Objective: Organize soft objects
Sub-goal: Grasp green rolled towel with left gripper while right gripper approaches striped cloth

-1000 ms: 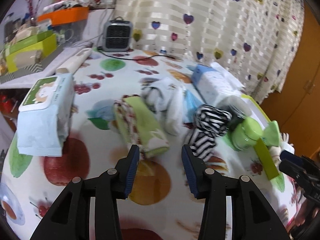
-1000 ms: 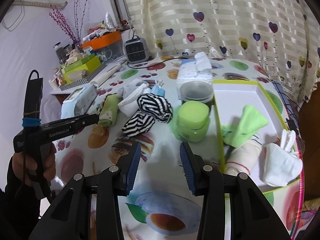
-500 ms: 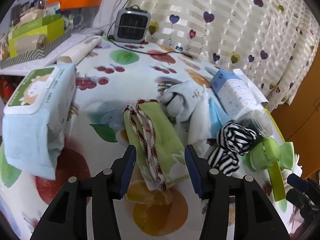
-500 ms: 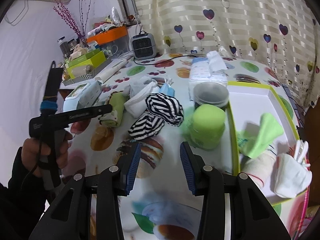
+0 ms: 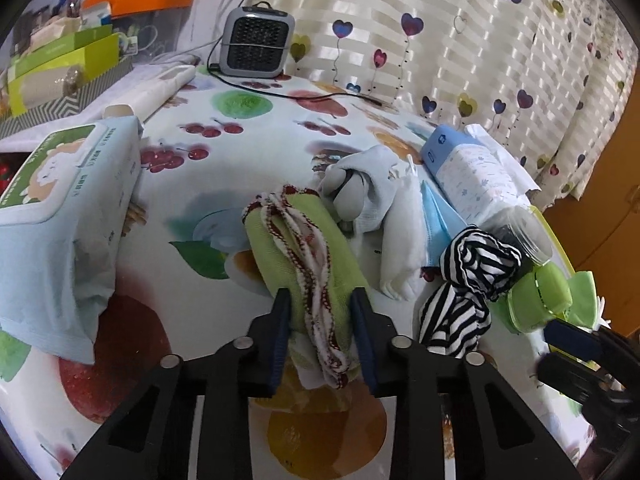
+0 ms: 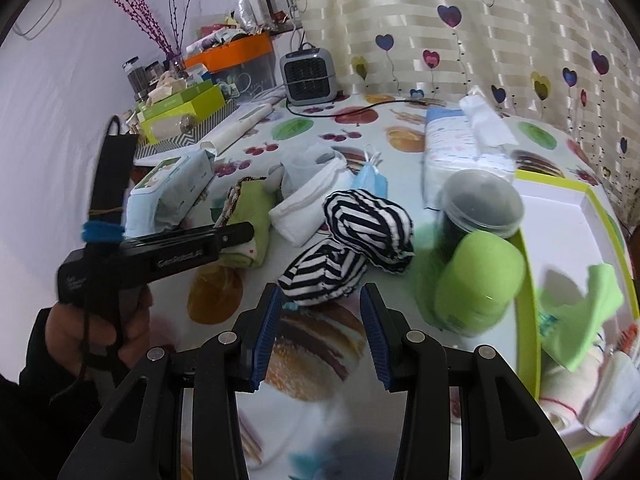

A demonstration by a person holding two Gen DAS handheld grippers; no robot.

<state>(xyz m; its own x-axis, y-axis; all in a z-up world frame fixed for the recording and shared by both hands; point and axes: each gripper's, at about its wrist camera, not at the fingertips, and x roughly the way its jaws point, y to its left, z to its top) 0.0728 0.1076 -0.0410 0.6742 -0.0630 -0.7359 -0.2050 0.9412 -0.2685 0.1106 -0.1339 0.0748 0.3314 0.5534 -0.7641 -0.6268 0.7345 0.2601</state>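
1. The left tool (image 5: 322,322) angles down toward the surface (image 5: 208,184); in the right wrist view a bare hand (image 6: 96,332) in a dark sleeve holds its pistol grip at the left edge
2. The right tool (image 6: 320,326) also tilts down, hanging above the fruit-print cloth just in front of the striped bundle (image 6: 324,276)
3. Loose on the surface: one green rolled cloth (image 5: 312,256) with red-and-white trim, one grey-white sock bundle (image 5: 356,188), one white folded cloth (image 5: 402,248), one blue face mask (image 5: 436,216) and two black-and-white striped pieces lying together
4. Also there: two packs of wipes, one at the left (image 5: 60,208) and one at the far right (image 5: 472,172), one dark jar (image 6: 480,208), one green-lidded jar (image 6: 480,276) and one small heater (image 5: 258,42)
5. The green-rimmed tray (image 6: 560,208) at the right holds one green cloth (image 6: 588,312) and a few pale rolled items, too blurred to count
6. The left tool's jaws have just been closing; they now press both sides of the green rolled cloth, which rests on the surface near its middle
7. The right tool stands about half open with nothing between its pads, the striped bundle just beyond their tips
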